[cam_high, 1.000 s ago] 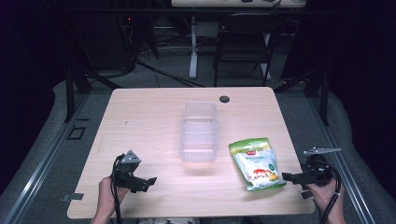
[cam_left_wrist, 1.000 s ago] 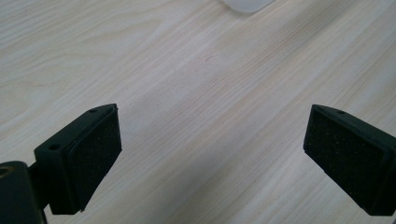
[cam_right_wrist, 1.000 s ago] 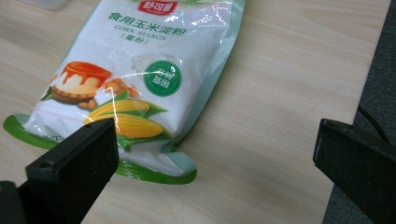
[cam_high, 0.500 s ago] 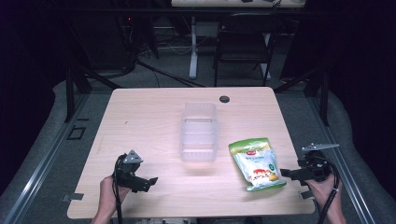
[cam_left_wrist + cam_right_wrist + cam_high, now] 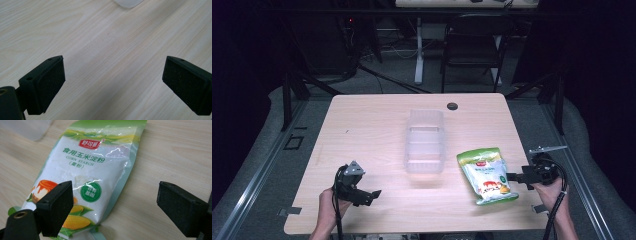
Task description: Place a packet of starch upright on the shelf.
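The bag [image 5: 486, 175] of corn starch lies flat on the table [image 5: 372, 125], in its near right part, with its lower end close to the near edge and its right side a short way in from the right edge. The right gripper [image 5: 512, 177] sits level just beside the bag's right side, at the table's right edge, jaws pointing at the bag. In the right gripper view its jaws stand wide and have just been closing a little; one pad overlaps the bag's [image 5: 87, 175] lower part, the other stands over bare wood, and no pad presses on the bag.

The bin [image 5: 425, 141], clear plastic, stands mid-table, just left of the bag's top corner with a narrow strip of wood between them.

The left gripper [image 5: 374, 194] is held near the near left edge, jaws wide with nothing between them, bare wood below. Open tabletop lies between it and the bin, and along the whole far side up to a dark round cap [image 5: 452, 106] near the far edge
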Available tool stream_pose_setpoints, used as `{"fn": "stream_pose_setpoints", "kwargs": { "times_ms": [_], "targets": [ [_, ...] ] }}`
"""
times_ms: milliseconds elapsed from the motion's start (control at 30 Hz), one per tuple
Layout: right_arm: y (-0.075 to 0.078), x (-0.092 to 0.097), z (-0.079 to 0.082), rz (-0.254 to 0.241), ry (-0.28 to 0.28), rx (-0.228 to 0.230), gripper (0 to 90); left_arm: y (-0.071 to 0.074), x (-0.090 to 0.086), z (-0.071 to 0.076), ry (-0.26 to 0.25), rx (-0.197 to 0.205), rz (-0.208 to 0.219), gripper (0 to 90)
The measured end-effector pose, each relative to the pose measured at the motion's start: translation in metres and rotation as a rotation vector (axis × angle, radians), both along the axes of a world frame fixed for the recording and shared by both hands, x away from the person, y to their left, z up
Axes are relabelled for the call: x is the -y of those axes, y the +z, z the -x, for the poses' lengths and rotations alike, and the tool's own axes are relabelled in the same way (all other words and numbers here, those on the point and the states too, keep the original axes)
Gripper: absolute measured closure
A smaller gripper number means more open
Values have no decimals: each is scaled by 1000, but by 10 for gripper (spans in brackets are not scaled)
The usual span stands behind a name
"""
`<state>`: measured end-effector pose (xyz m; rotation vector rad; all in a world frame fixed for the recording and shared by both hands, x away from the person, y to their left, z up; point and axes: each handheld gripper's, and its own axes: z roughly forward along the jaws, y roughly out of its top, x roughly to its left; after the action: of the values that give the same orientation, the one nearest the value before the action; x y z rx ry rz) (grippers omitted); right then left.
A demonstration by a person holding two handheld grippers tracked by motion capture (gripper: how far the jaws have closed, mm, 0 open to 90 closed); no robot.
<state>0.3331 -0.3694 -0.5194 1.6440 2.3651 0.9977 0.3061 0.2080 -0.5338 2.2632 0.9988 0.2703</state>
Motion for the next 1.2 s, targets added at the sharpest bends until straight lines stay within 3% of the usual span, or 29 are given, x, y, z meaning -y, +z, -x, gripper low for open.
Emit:
{"fn": "stream_pose_setpoints", "kwargs": {
  "times_ms": [600, 733, 833, 1033, 1200],
  "targets": [
    [-4, -20, -32, -5, 5, -14, 230, -2, -1, -2, 8, -10, -7, 46],
    [-4, -29, -38, 17, 13, -21, 254, -2, -1, 1, 5, -9, -7, 46],
    [-5, -29, -45, 11, -4, -29, 313, -1, -3, 2, 13, -4, -7, 46],
    [-11, -29, -54, 27, -39, -38, 323, -1, -2, 2, 7, -3, -12, 47],
    [-17, -25, -61, 4, -46, -52, 343, -1, -2, 2, 12, 0, -17, 48]
  ]
}}
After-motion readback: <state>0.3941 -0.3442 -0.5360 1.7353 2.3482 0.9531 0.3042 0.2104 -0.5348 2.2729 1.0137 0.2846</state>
